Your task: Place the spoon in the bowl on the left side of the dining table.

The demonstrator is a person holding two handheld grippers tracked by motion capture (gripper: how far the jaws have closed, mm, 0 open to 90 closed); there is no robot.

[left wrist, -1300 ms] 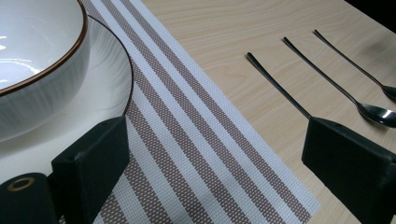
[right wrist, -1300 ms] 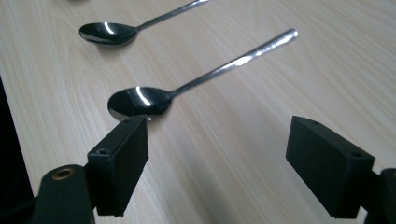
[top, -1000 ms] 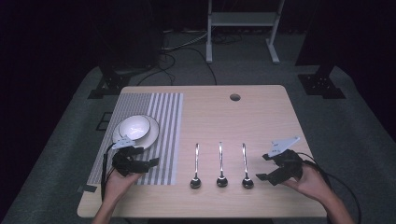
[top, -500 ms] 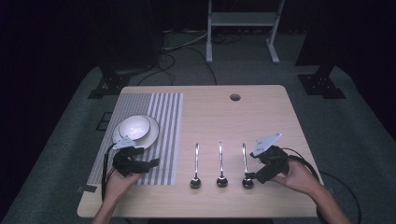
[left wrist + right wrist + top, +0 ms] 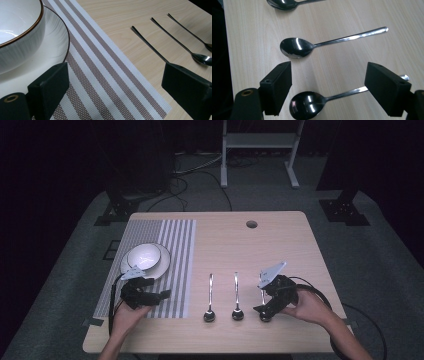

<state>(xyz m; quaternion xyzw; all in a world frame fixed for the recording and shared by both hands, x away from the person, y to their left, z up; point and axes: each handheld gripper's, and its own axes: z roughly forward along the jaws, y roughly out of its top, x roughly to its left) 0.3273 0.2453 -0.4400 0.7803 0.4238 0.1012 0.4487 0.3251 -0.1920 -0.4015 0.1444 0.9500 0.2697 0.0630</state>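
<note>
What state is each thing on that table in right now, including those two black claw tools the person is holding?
Right gripper: open, jaws either side of the nearest spoon, not closed on it.
Nearest spoon: lying flat on the table, bowl up.
Middle spoon: lying flat, untouched.
Left spoon: lying flat, untouched.
Left gripper: open, holding nothing, over the striped placemat.
Bowl: upright on a plate, looks empty.

The three long-handled polished steel spoons (image 5: 297,47) are mirror-glossy, their bowls throwing back bright highlights. They lie on the pale, light-grained wooden table top (image 5: 280,245), smooth with a soft satin sheen. The brown-and-white striped woven placemat (image 5: 105,82) looks coarse and matt, its mesh weave plain to see. The white ribbed ceramic bowl with a brown rim (image 5: 17,32) and the white ceramic plate (image 5: 53,42) under it are glazed and shiny. The right gripper (image 5: 328,91) has matt black jaws that look like hard plastic.
</note>
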